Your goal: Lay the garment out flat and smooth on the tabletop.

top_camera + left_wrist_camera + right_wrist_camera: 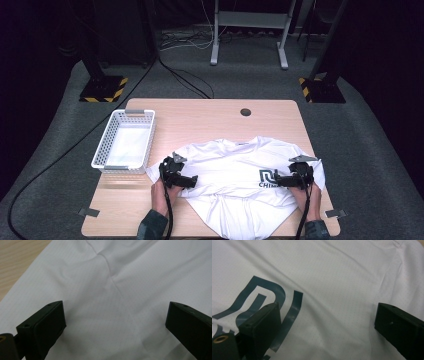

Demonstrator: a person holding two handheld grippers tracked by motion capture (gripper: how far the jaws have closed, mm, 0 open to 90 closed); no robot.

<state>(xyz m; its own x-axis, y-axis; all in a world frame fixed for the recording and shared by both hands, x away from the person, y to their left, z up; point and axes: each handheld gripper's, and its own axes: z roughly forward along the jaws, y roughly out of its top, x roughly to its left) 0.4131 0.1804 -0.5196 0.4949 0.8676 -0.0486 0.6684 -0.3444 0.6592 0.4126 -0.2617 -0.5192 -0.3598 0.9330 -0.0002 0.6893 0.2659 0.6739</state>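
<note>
Mid-fold on white T-shirt (235, 170), spread on table (210, 117) right of basket (125, 142). Left claw (192, 179) and right claw (277, 181) spread wide, hovering over shirt. Next: likely lower, pinch fabric.

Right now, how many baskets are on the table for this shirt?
1. The white basket sits at the table's left side, beside the white shirt. Both grippers, left and right, hover open over the shirt.
</note>
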